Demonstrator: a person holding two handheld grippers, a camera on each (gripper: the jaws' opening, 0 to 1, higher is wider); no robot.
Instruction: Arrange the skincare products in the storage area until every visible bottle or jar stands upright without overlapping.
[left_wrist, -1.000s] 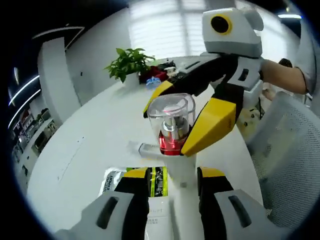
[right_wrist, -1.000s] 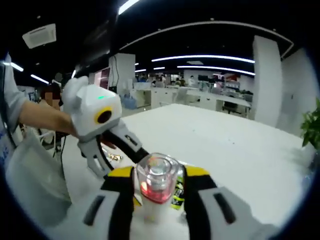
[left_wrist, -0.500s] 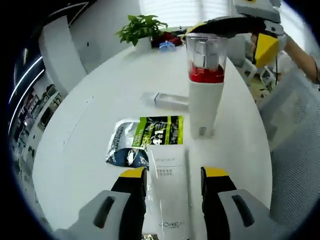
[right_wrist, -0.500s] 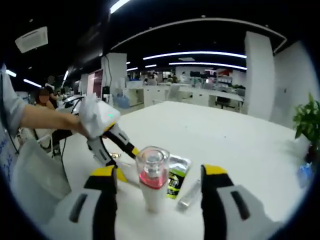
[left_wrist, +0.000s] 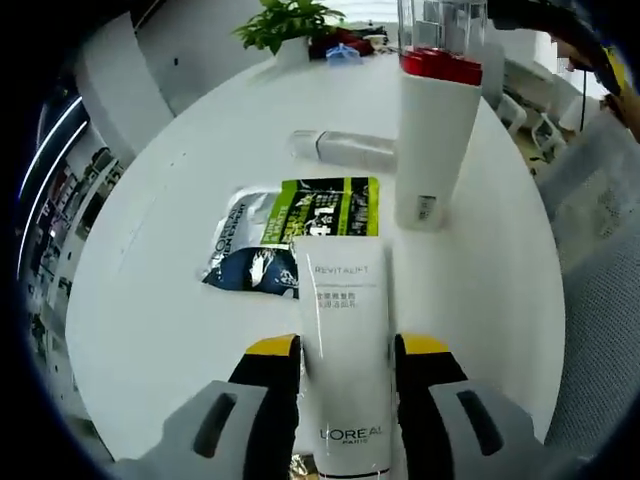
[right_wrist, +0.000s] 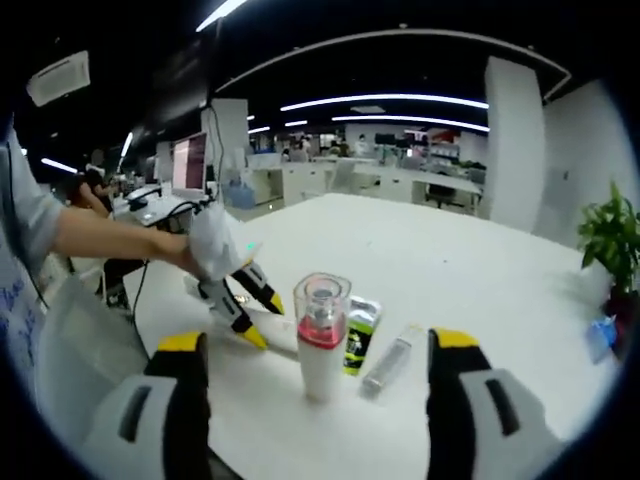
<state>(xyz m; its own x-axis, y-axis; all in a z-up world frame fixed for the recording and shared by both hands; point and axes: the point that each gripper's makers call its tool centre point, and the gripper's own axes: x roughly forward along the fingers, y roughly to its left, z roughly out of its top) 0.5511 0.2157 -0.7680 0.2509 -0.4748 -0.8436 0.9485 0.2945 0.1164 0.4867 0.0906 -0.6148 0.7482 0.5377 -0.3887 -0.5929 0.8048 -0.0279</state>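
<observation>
**Left gripper view: pump bottle released upright, tube next in line**

Left gripper view findings, largest item first. The white round table carries all the products. The white pump bottle, with its red collar and clear cap, stands upright on the table, well clear of anything leaning on it. A second ago my right gripper was closed around this bottle; half a second ago the jaws had opened; now they stand wide apart and empty, pulled back, with the bottle standing free beyond them in the right gripper view. I judge that step done.

The white tube lies flat, lengthwise between the jaws of my left gripper. Over the last second this gripper has moved from beside the bottle down over the tube. The jaws sit close on either side of it; whether they press on it I cannot tell.

The green and black sachet lies flat, its near edge under the tube's far end: an overlap to be cleared. The small clear tube lies on its side beyond it, just beside the bottle.

Outstanding, in my judgement: two tubes down, one overlap.
</observation>
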